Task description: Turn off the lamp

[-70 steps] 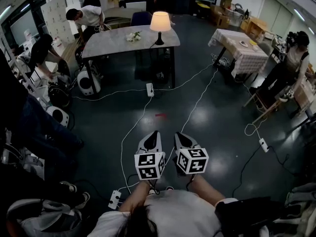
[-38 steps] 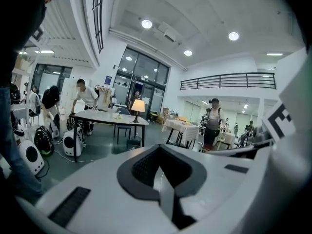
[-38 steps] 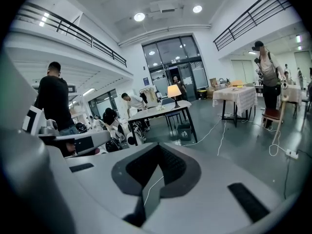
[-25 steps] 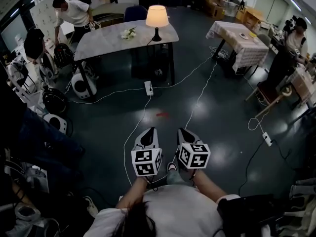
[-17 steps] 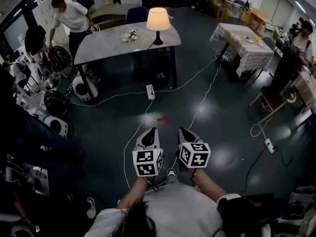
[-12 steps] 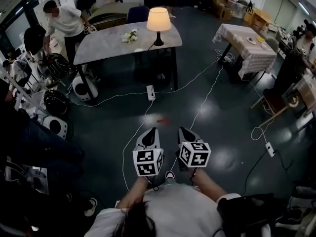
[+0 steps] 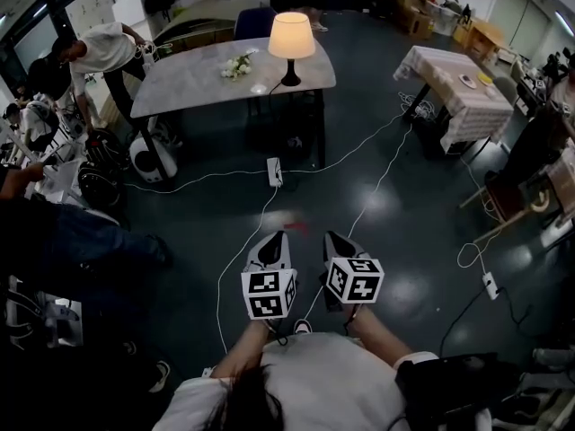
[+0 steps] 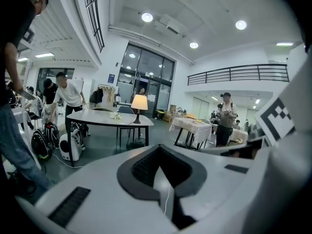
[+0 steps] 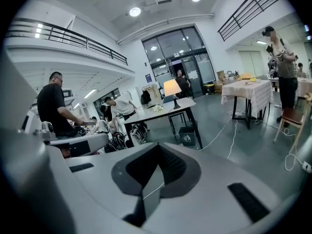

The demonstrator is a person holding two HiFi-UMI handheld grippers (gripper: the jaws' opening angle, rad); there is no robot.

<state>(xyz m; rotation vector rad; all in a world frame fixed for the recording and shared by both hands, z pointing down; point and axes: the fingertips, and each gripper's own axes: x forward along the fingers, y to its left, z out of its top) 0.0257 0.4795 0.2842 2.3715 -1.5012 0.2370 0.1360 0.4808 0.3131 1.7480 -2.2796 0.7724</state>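
Left gripper [image 7: 278, 239]: jaws pressed together, nothing between them, pointing forward and slightly down.
Right gripper [image 7: 331, 238]: jaws together, empty, just beside the left, same tilt.
Forearms [image 7: 235, 359]: both stretched forward, side by side.

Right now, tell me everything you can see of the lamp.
The lamp is lit: its cream, tapered shade glows above a slim dark stem and small dark base. It stands upright near the right end of the grey table, apart from the white flowers to its left. No switch can be made out.
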